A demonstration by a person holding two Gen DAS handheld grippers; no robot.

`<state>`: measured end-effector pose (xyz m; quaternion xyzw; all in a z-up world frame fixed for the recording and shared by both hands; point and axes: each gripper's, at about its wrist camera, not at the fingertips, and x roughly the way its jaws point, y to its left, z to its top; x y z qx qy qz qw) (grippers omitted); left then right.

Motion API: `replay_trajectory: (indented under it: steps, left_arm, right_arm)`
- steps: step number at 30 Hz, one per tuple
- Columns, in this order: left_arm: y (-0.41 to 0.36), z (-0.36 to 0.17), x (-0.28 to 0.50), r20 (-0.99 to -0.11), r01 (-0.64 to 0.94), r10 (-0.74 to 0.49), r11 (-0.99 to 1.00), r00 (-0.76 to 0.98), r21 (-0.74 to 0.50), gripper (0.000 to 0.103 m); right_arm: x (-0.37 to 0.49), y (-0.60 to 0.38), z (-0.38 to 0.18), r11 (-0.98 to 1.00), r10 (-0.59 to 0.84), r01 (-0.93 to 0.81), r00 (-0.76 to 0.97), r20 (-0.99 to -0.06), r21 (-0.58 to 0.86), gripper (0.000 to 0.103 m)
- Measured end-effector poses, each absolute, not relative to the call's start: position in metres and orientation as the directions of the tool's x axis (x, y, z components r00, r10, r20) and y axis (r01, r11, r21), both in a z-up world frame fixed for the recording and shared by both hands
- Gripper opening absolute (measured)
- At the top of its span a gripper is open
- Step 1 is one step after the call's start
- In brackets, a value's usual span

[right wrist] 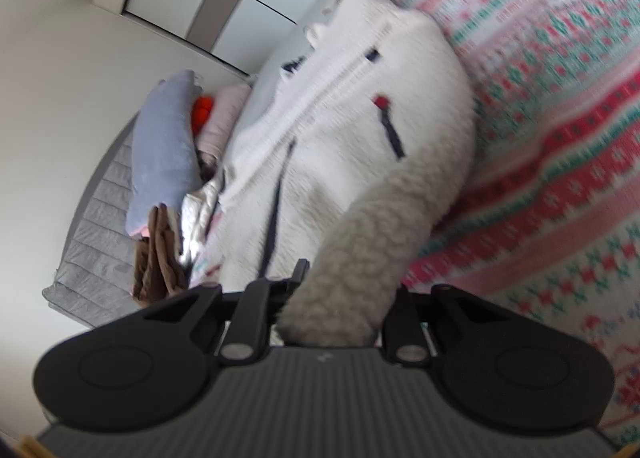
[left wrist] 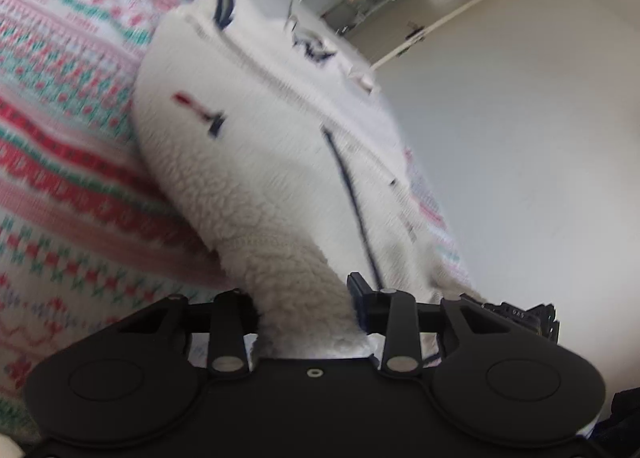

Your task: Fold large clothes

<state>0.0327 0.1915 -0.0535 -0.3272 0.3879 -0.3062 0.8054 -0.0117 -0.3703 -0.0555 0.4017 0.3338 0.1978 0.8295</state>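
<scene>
Patterned red, green and white knit blanket (left wrist: 68,162) covers the bed. Nearest, the left gripper (left wrist: 304,310) pinches one end of the white fleece jacket (left wrist: 256,146); the right gripper (right wrist: 340,298) clamps another end. The jacket stretches away across the blanket. Beyond, folded clothes (right wrist: 168,146) sit near the bed's far edge.

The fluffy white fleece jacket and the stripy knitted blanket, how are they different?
The fluffy white fleece jacket is plain, with dark zip trim; the stripy knitted blanket has red, green and pink patterns. The jacket lies on top, both grippers clamping it; the blanket lies spread underneath. Both are soft fabric.
</scene>
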Motion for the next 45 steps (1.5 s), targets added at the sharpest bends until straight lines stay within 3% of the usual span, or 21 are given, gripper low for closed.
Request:
replay_trajectory:
  steps: [9, 13, 18, 31, 38, 45]
  left_arm:
    - [0.192, -0.023, 0.057, -0.176, 0.241, -0.687, 0.465, 0.705, -0.852, 0.032]
    - [0.194, -0.011, 0.068, -0.144, 0.213, -0.59, 0.493, 0.795, -0.843, 0.032]
    - [0.176, 0.016, 0.086, -0.115, 0.238, -0.471, 0.625, 0.875, -0.743, 0.031]
    - [0.134, 0.045, 0.239, -0.104, 0.171, -0.259, 0.84, 0.96, -0.515, 0.031]
    - [0.113, 0.021, 0.339, -0.128, 0.133, -0.205, 0.896, 0.97, -0.425, 0.031]
    - [0.11, -0.042, 0.429, -0.237, 0.102, -0.219, 0.9, 0.947, -0.424, 0.032]
  right_arm:
    - [0.015, -0.341, -0.005, 0.635, 0.478, -0.167, 0.852, -0.213, 0.754, 0.016]
    - [0.028, -0.331, 0.006, 0.665, 0.379, -0.148, 0.911, -0.16, 0.733, 0.016]
    - [0.05, -0.323, 0.02, 0.705, 0.29, -0.118, 0.948, -0.132, 0.7, 0.016]
    - [0.185, -0.31, 0.056, 0.889, 0.06, 0.005, 0.99, -0.127, 0.458, 0.015]
    - [0.287, -0.302, 0.034, 0.917, -0.014, 0.086, 0.983, -0.184, 0.39, 0.015]
    - [0.375, -0.306, -0.026, 0.911, -0.044, 0.16, 0.954, -0.297, 0.379, 0.015]
